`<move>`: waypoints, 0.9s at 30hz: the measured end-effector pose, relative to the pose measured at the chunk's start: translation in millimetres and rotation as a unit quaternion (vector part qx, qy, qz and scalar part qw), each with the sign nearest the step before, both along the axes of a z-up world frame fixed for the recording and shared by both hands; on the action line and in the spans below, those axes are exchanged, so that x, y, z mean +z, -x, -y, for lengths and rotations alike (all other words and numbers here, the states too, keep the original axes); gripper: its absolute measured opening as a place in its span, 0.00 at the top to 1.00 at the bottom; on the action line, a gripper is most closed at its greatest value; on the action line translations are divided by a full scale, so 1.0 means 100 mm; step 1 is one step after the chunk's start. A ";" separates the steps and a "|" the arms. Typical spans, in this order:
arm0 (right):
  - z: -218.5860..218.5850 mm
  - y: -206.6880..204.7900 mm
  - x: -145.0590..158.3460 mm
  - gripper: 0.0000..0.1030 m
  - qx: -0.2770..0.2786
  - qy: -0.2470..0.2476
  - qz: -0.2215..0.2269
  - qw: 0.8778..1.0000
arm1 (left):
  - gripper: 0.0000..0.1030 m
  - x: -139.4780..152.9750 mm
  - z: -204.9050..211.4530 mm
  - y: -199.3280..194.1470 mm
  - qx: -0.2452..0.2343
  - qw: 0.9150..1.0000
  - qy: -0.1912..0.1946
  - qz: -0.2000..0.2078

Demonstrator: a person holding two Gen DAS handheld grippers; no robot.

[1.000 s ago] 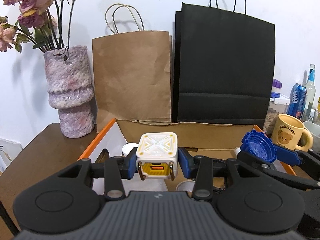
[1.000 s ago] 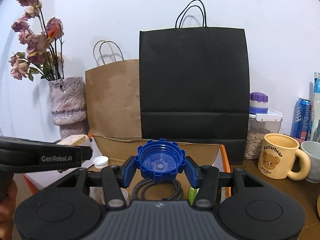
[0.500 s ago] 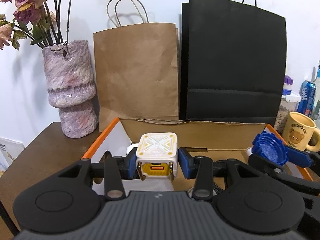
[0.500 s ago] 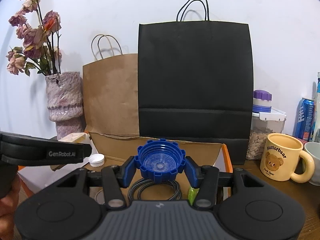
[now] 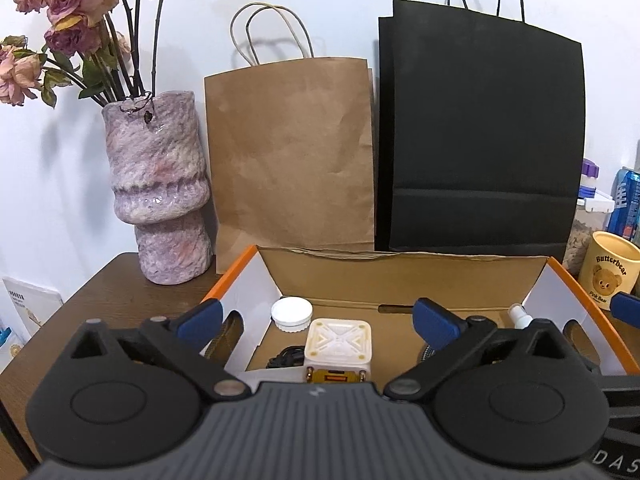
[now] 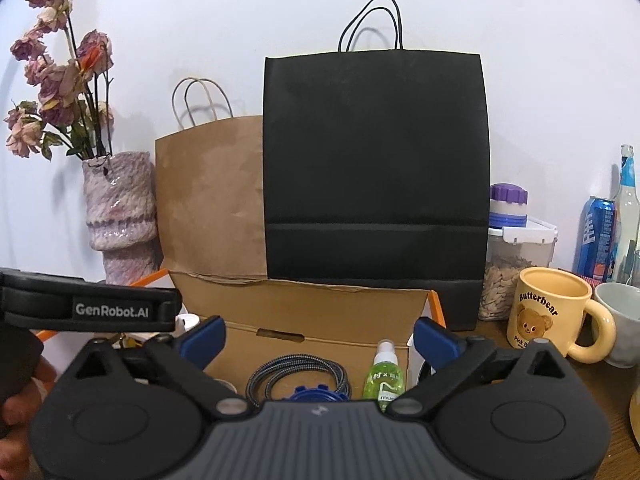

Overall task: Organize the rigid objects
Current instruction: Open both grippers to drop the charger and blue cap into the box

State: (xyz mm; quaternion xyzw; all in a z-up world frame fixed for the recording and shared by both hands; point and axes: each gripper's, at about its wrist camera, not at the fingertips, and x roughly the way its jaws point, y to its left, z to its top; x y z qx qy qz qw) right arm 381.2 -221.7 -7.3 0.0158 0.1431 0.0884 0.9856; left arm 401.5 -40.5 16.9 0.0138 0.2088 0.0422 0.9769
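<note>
Rigid objects dropped in the box, both grippers spread wide

White cube charger (image 5: 339, 342) resting inside cardboard box (image 5: 400, 276), near the front, between the blue pads of left gripper (image 5: 318, 322) but touching neither. Blue cap (image 6: 318, 393) lying low in the same box, mostly hidden behind right gripper (image 6: 320, 340), on or just beside a coiled braided cable (image 6: 298, 372); green spray bottle (image 6: 383, 372) right of it. White lid (image 5: 291, 314) behind the charger.

Fingers on both tools wide apart, holding nothing. Both tools level, pointing at the box's back wall, side by side over its front edge; left tool's body crossing the left of the right wrist view.

Best handling from here, as a judgement: lift straight up and back before turning, keeping pads clear of charger and cap so neither gets nudged or dragged. Watch the cable loop under the right tool, likely to snag a fingertip. Worth checking the charger sits flat
</note>
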 end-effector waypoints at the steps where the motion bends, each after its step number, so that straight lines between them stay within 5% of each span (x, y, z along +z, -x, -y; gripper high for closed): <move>1: 0.00 0.00 0.00 0.00 -0.001 0.000 0.000 1.000 | 0.00 0.00 0.00 0.00 0.001 1.000 0.001 -0.001; 27: 0.02 0.16 0.09 0.00 0.005 -0.011 0.007 1.000 | 0.00 0.07 -0.05 0.15 0.010 1.000 -0.003 0.005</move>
